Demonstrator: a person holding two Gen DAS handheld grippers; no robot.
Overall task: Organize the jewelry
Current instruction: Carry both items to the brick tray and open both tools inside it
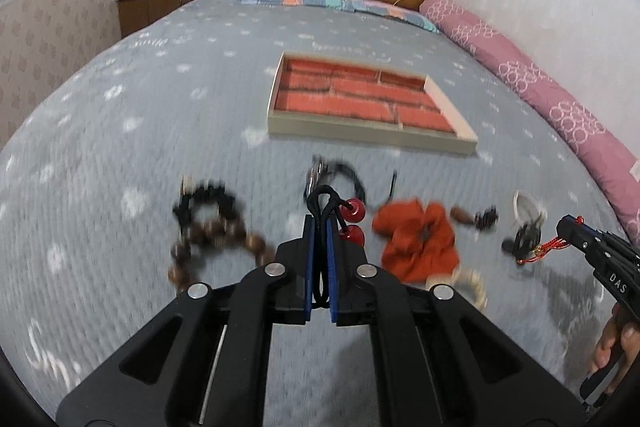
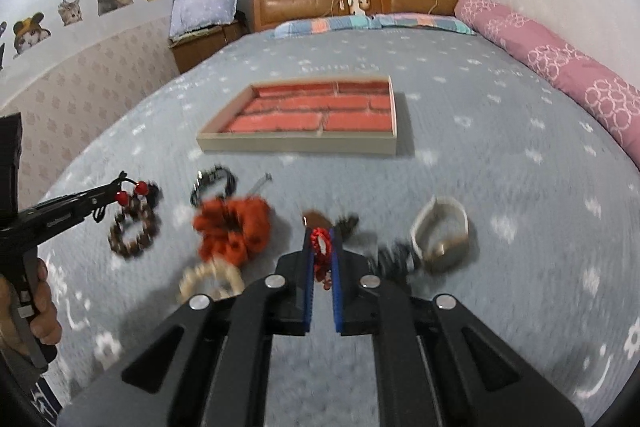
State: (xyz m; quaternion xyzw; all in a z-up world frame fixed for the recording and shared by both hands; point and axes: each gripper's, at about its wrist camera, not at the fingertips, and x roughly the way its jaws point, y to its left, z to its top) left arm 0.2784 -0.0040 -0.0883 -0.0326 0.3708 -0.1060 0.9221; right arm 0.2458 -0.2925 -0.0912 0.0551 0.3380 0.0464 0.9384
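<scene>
- One tray (image 1: 362,131) lies flat on the bed (image 1: 160,115), its red brick-patterned floor bare, long side across your view.
- Your left gripper (image 1: 320,223) is clamped on a black cord with red beads (image 1: 354,211).
- Your right gripper (image 2: 321,241) pinches a red tassel (image 2: 320,247), hanging downward.

Tray (image 2: 298,143) lies on the bed cover (image 2: 500,187), beyond the jewelry row (scrunchie (image 2: 232,231) left of bangle (image 2: 440,231)).

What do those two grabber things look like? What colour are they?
Both grabbers are black. The left gripper and right gripper each have two flat fingers lined with blue pads, black linkage bars and round silver bolts. From the side, the right one has a pistol-style handle with white letters "DAS". A bare hand holds each; no sleeves are visible.
</scene>
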